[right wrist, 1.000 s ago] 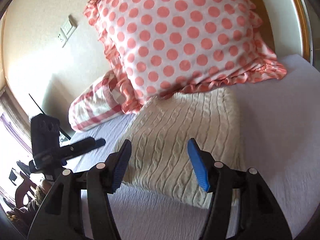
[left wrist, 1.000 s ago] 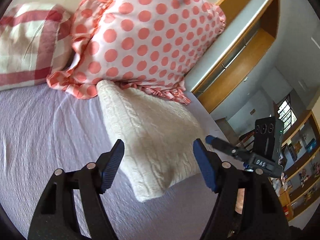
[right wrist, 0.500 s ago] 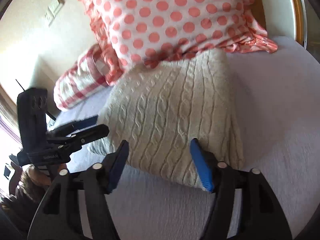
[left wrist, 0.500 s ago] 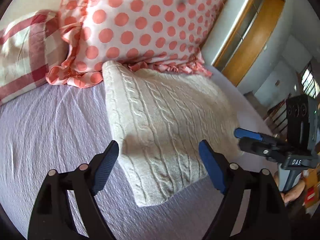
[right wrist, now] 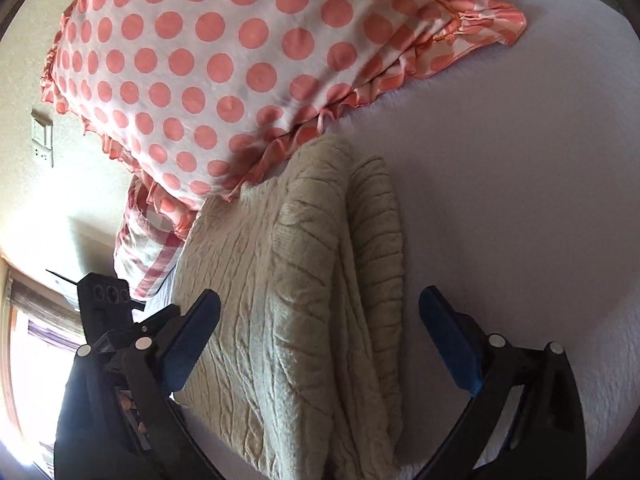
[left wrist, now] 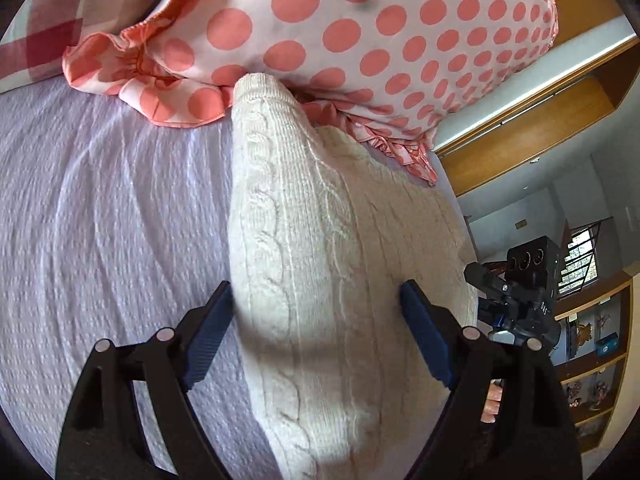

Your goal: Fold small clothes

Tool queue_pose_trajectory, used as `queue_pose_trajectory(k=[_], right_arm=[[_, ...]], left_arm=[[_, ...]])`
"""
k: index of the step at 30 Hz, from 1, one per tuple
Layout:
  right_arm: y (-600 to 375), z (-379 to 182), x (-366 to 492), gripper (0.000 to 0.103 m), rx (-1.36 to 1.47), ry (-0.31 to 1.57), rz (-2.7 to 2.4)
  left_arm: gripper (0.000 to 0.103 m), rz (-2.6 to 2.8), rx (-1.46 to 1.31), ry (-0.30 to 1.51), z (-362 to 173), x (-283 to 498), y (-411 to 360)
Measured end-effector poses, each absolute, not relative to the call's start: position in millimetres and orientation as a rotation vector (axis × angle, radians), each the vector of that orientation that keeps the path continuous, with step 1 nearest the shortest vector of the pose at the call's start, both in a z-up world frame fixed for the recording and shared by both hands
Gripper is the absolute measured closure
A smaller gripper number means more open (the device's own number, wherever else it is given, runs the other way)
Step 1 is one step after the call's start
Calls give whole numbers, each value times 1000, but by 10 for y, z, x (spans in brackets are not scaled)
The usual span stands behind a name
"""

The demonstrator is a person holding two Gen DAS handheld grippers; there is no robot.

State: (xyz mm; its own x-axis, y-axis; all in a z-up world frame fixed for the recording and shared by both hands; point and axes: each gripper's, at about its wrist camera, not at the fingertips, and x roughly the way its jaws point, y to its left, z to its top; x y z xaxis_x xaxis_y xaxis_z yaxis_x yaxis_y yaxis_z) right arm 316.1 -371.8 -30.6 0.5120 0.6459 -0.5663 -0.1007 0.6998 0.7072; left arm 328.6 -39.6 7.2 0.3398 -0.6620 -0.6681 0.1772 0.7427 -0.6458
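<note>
A folded cream cable-knit sweater [left wrist: 320,248] lies on the lilac bed cover [left wrist: 100,216], its far end against the polka-dot pillow. My left gripper [left wrist: 316,316] is open, its blue pads straddling the sweater's left near edge. In the right wrist view the sweater [right wrist: 296,280] shows its stacked folded layers, and my right gripper [right wrist: 320,332] is open around its right near edge. Each gripper shows in the other's view: the right one [left wrist: 516,300], the left one [right wrist: 108,312].
A white pillow with coral dots and a frill [left wrist: 360,32] leans behind the sweater. A red-checked pillow [left wrist: 40,32] lies to its left. Wooden wardrobe and shelves [left wrist: 540,120] stand past the bed's right edge. A wall switch [right wrist: 42,136] is on the wall.
Both grippers have moved forward and down to the sweater's near edge, still open. The sweater now sits between the pads of each.
</note>
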Motion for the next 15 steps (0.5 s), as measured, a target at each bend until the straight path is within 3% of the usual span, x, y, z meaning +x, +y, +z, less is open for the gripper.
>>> queue_pose_trajectory(k=[2, 3, 4, 5, 6, 7, 15], right_arm=[[-3713, -321, 3151, 22, 659, 916, 490], [-3714, -363, 3151, 43, 689, 919, 507], [-3720, -420, 3162, 53, 749, 926, 528], [-3735, -435, 3145, 55, 785, 914, 528], [-3710, -419, 3123, 58, 798, 904, 534], [-3664, -377, 3101, 60, 797, 895, 544], [-2566, -100, 3112, 66, 701, 911, 752]], left_arm=[[19, -577, -506, 1087, 71, 3330, -442], [27, -566, -504, 1081, 65, 3348, -461], [37, -555, -503, 1081, 54, 3352, -463], [42, -555, -511, 1079, 49, 3361, -453], [57, -568, -534, 1069, 71, 3345, -401], [63, -580, -549, 1065, 104, 3328, -345], [63, -472, -471, 982, 580, 2840, 660]])
